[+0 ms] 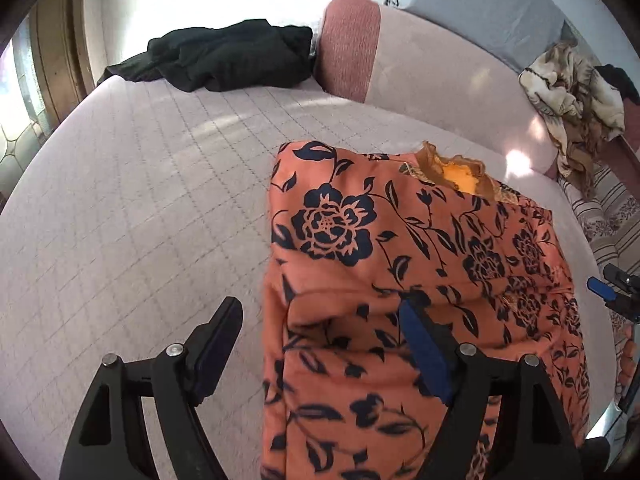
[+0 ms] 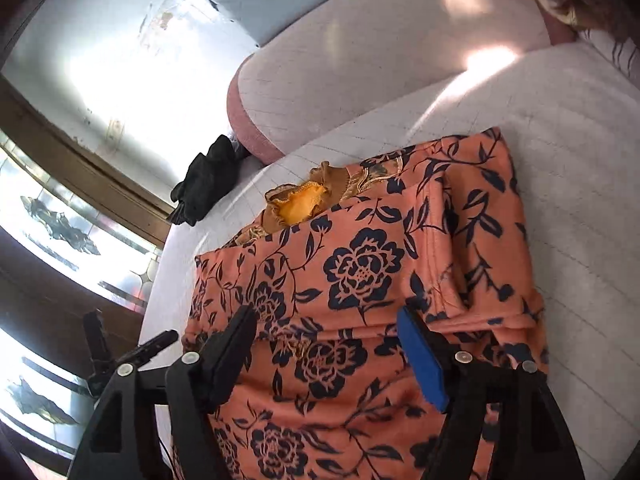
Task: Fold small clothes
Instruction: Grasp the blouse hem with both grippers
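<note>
Pink quilted bed [image 1: 140, 184] beneath bright window [image 2: 60, 216].

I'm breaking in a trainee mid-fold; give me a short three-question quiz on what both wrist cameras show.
1. True or false: the left gripper is clamped on the floral garment.
2. Which lies at the far edge of the bed? A) a black garment B) a white towel C) a red sock
3. Fill in: the cloth peeking from under the floral garment's far end is ___ in colour.

Key:
1. False; its jaws stand open, as do the right gripper's.
2. A, the black garment.
3. Orange, the orange cloth.
</note>
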Action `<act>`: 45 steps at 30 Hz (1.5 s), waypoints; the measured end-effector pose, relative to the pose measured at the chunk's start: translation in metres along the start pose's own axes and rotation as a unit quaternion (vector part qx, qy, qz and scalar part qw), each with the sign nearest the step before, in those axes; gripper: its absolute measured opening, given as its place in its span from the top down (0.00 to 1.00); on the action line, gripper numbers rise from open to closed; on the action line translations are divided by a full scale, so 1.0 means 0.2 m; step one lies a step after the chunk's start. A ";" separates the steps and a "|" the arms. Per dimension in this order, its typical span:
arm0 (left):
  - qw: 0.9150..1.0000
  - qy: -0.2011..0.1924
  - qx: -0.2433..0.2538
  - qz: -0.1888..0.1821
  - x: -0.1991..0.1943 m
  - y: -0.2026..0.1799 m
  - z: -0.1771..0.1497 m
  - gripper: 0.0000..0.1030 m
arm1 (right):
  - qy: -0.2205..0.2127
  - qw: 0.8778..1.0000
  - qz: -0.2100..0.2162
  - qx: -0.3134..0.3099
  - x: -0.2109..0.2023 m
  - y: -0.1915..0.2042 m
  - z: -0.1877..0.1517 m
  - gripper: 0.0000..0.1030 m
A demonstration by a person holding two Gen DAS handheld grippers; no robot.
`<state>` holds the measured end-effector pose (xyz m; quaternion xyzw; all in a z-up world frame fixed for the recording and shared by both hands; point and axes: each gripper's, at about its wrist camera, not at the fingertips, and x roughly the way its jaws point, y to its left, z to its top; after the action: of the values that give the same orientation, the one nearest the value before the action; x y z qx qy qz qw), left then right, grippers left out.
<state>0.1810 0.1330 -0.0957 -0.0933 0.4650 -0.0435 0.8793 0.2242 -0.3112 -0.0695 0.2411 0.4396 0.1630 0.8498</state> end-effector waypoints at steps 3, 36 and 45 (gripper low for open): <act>0.999 0.010 -0.037 -0.026 -0.18 0.11 -0.21 0.21 | 0.023 0.999 -0.040 0.002 -0.19 -0.08 -0.14 0.26; 0.993 0.090 -0.071 0.024 -0.37 0.08 -1.04 0.30 | 0.115 0.986 -0.101 0.063 -0.61 -0.40 -1.08 0.52; 0.992 0.096 -0.052 0.070 -0.37 0.06 -1.05 0.53 | 0.117 0.986 -0.099 0.060 -0.59 -0.40 -1.08 0.54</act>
<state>-0.0343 0.1310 -0.1534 -0.1013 0.5542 0.0334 0.8255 -0.0158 -0.3782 -0.1425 0.2266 0.5669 0.0785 0.7881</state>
